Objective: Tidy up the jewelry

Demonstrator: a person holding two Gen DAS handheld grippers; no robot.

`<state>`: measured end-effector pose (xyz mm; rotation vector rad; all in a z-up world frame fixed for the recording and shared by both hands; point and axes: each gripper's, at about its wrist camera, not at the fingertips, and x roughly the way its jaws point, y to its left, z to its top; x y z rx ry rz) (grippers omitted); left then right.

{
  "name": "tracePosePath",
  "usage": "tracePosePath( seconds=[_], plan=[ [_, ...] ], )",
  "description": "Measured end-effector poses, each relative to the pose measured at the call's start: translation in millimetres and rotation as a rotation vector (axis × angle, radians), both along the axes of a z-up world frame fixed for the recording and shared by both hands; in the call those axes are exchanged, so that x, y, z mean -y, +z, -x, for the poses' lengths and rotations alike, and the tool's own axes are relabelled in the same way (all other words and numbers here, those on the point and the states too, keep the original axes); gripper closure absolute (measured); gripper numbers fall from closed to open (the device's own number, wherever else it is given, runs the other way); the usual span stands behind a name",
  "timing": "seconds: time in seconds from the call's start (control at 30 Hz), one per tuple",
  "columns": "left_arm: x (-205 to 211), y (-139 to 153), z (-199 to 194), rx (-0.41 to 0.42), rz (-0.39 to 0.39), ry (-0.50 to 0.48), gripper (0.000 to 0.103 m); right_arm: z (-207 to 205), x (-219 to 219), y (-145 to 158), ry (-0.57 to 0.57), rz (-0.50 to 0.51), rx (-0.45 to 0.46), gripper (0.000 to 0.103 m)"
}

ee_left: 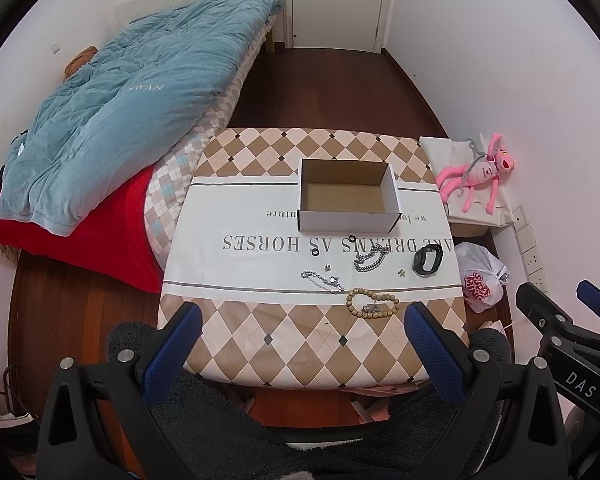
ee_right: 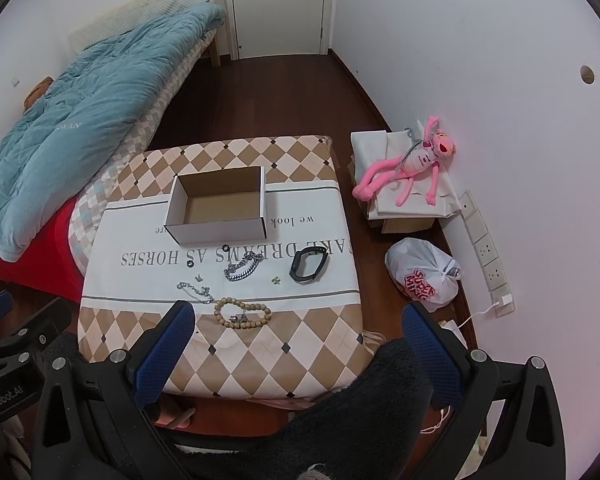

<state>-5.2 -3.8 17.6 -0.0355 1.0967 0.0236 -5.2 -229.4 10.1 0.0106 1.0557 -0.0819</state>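
Left wrist view, left to right: the left gripper [ee_left: 302,336], jaws wide and empty, hangs over the table's [ee_left: 260,344] near edge; a thin silver chain [ee_left: 322,281], wooden bead bracelet [ee_left: 372,304], heavier chain bracelet [ee_left: 368,261] and black band [ee_left: 427,260] lie ahead, before the empty cardboard box [ee_left: 349,196]. The beads, long axis crosswise, sit nearest this gripper; the right gripper [ee_right: 298,340], equally wide, hovers alongside.

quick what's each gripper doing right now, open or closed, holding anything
Left gripper: open, holding nothing.
Right gripper: open, holding nothing.
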Motion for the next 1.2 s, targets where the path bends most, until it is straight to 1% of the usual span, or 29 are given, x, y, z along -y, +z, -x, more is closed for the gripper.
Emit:
tracePosePath(
  seconds=[1.2],
  plan=[
    [1.8,5.5,-2.5,0.006,0.000,0.000,0.000,0.3,-1.2,7.7,0.001,-0.003,0.016,0.000]
  ],
)
